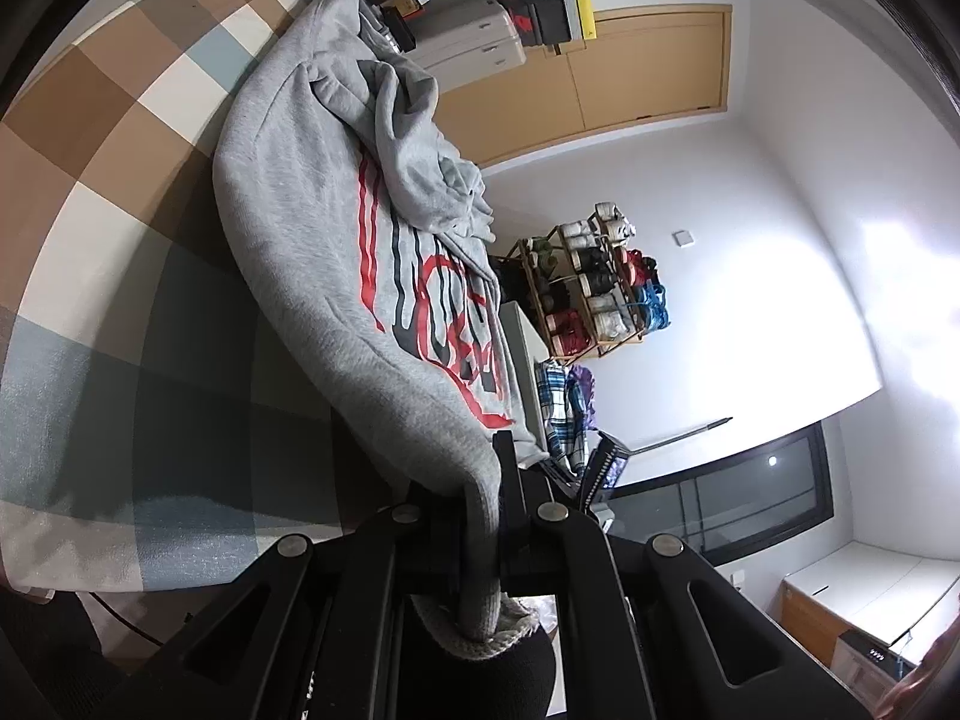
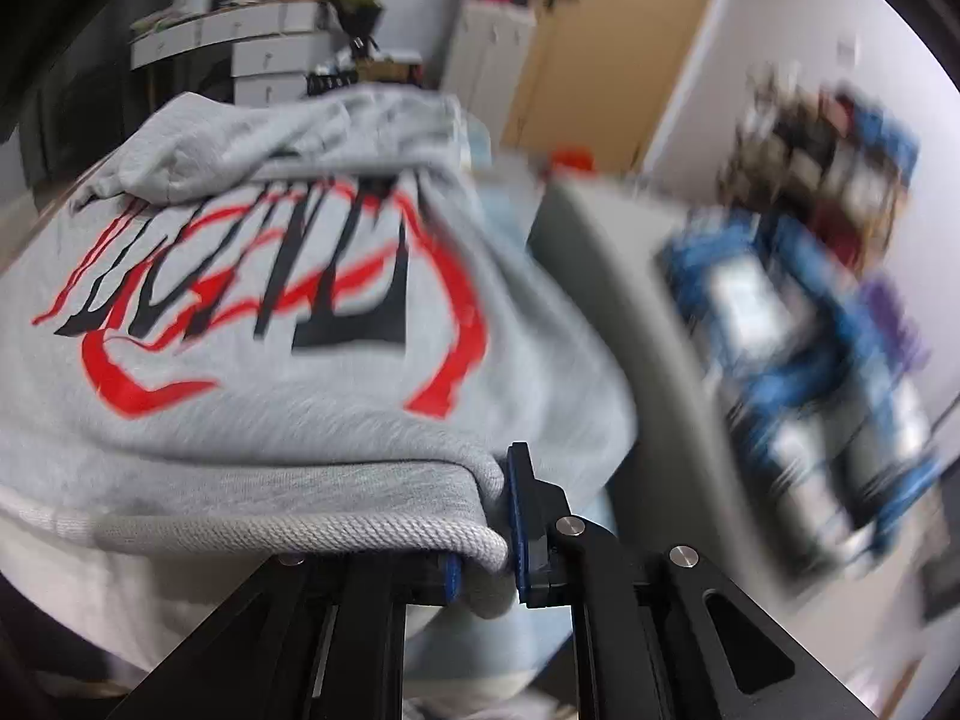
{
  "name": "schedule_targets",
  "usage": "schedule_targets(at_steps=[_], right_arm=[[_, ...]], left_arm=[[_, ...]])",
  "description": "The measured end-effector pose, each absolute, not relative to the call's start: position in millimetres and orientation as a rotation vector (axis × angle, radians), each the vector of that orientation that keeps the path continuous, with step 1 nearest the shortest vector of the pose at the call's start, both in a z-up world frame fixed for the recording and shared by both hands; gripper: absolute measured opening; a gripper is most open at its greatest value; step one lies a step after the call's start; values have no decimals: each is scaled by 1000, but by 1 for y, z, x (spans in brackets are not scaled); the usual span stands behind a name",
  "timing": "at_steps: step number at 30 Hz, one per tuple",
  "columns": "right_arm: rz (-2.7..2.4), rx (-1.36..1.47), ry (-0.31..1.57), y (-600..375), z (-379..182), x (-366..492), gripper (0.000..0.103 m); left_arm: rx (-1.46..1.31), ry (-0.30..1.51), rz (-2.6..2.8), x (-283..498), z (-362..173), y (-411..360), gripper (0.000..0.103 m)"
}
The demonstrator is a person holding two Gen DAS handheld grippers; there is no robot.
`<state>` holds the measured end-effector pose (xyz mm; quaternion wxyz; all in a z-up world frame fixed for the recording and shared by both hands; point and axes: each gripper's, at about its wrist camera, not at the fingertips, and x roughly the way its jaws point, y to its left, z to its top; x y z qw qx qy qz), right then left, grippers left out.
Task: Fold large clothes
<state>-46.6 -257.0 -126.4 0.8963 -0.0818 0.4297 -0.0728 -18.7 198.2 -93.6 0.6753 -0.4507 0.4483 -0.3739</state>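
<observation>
Left gripper [image 1: 480, 516] pinched the grey sweatshirt [image 1: 312, 228] hem; the garment lay over the checkered blanket [image 1: 90, 252]. Right gripper [image 2: 483, 534] clamped the hem by its ribbed edge [image 2: 270, 531]. Right view was motion-blurred; the rack [image 2: 828, 138] was unreadable, print half hidden under a fold.

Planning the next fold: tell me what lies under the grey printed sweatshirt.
The grey printed sweatshirt lies on a brown, white and blue checked cloth. Whatever the garment covers is hidden.

Motion blur is smearing the shelf rack [image 2: 822, 138] and blue checked cloth [image 2: 798, 360] in the right wrist view; the sweatshirt [image 2: 270, 396] is hiding the hand-held gripper's left finger.
</observation>
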Motion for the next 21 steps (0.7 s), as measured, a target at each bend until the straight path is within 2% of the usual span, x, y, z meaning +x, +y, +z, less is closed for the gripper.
schedule_targets(at_steps=[5, 8, 13, 17, 21], right_arm=[[-180, -136, 834, -262, -129, -43, 11], [-197, -212, 762, -257, -119, -37, 9], [-123, -177, 627, -260, -64, -39, 6], [-60, -258, 544, -235, -16, -27, 6], [37, -264, 534, -201, 18, 1, 6]], left_arm=[[-1020, 1013, -836, -18, -95, 198, 2], [-1014, 1017, -833, -18, -95, 198, 2], [-1019, 1007, -826, -17, -95, 202, 2], [-1032, 1004, -824, -17, -97, 205, 2], [-1024, 997, -816, -18, -96, 208, 2]])
